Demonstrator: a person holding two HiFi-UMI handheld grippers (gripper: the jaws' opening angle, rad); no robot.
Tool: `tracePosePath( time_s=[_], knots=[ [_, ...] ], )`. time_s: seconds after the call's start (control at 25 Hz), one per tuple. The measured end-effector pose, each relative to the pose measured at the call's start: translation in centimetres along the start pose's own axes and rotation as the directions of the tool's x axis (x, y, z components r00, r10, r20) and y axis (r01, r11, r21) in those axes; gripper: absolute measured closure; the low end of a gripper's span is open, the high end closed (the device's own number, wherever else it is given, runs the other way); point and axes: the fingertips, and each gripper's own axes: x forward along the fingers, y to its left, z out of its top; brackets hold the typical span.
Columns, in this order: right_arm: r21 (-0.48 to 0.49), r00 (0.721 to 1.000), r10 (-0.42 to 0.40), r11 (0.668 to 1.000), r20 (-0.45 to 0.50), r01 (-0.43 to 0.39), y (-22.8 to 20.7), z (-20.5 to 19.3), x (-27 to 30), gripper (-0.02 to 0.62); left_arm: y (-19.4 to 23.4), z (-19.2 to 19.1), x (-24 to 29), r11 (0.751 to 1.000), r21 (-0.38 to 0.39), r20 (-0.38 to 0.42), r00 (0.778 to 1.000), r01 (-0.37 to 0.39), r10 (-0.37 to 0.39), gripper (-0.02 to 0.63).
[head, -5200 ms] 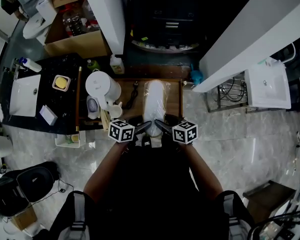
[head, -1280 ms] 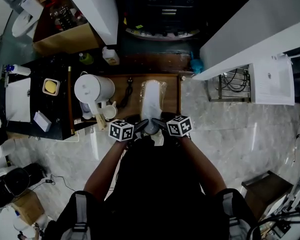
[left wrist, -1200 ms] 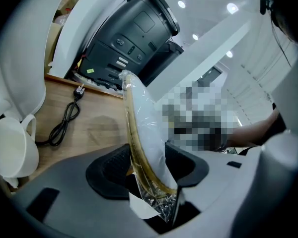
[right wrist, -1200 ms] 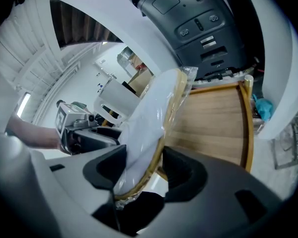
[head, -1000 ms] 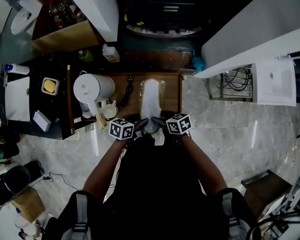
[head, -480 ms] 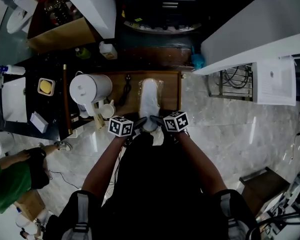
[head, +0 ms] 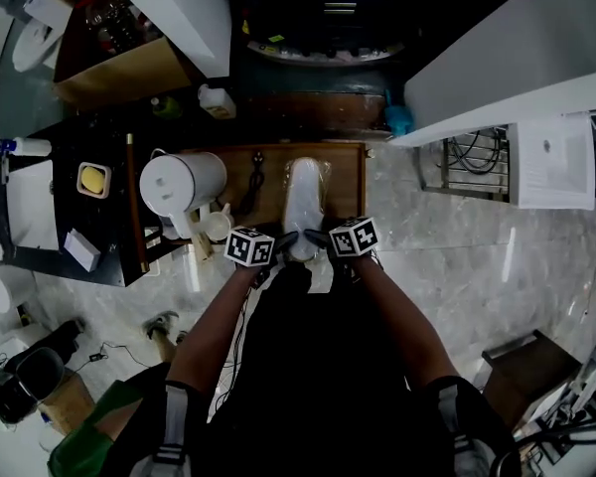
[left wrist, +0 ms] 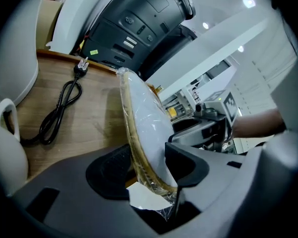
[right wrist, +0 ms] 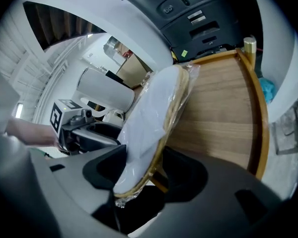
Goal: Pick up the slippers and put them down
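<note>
Right now I have the slippers (head: pixel 306 199) in both tools. My left tongs (head: pixel 283 242) are clamped on the near end of the pair from nine o'clock, and my right tongs (head: pixel 318 238) from three o'clock. In the left gripper view the pair (left wrist: pixel 141 123) stands on edge between the pads (left wrist: pixel 107 170), and the right gripper view shows the same pair (right wrist: pixel 151 113) wedged in that tool's mouth (right wrist: pixel 139 175).

I judge that the pick-up is done and the put-down is in hand. The pair reaches away from me toward twelve o'clock over the wooden top (head: pixel 344 182), with the white kettle (head: pixel 174 180) at about ten o'clock and a black power cord (left wrist: pixel 59 110) lying between them. I cannot tell whether the far tip touches the wood. Next I should bring the near end down, roll the pair off its edge so it lies flat, and part both tools together.

The slippers are white with a straw-coloured sole rim, stacked as one slim bundle. They are sealed in clear film (left wrist: pixel 154 105) that crinkles loose at the heel, so it may slip.
</note>
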Motion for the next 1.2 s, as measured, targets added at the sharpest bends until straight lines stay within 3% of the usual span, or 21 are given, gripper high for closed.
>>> tracePosePath(
  time_s=[0.2, 0.64, 1.0, 1.2],
  knots=[
    [-0.002, 0.999, -0.017, 1.000, -0.038, 0.017, -1.1, -0.1, 1.1, 0.364, 1.0, 0.1, 0.8, 1.000, 0.001, -0.025, 0.999, -0.031, 0.031, 0.383],
    [-0.015, 0.996, -0.037, 0.999, -0.081, 0.036, -2.0, -0.3, 1.7, 0.364, 2.4, -0.8, 1.9, 0.998, -0.050, -0.060, 0.998, -0.029, 0.026, 0.382],
    [-0.081, 0.991, -0.097, 0.993, -0.091, 0.089, -2.4, -0.7, 1.7, 0.354, 3.0, -1.2, 2.8, 0.996, 0.000, -0.104, 0.991, -0.090, 0.089, 0.379],
    [-0.100, 0.989, -0.121, 0.989, -0.084, 0.112, -2.6, -0.9, 1.2, 0.333, 3.9, -1.2, 2.4, 0.990, 0.003, -0.093, 0.986, -0.138, 0.138, 0.318]
  ],
)
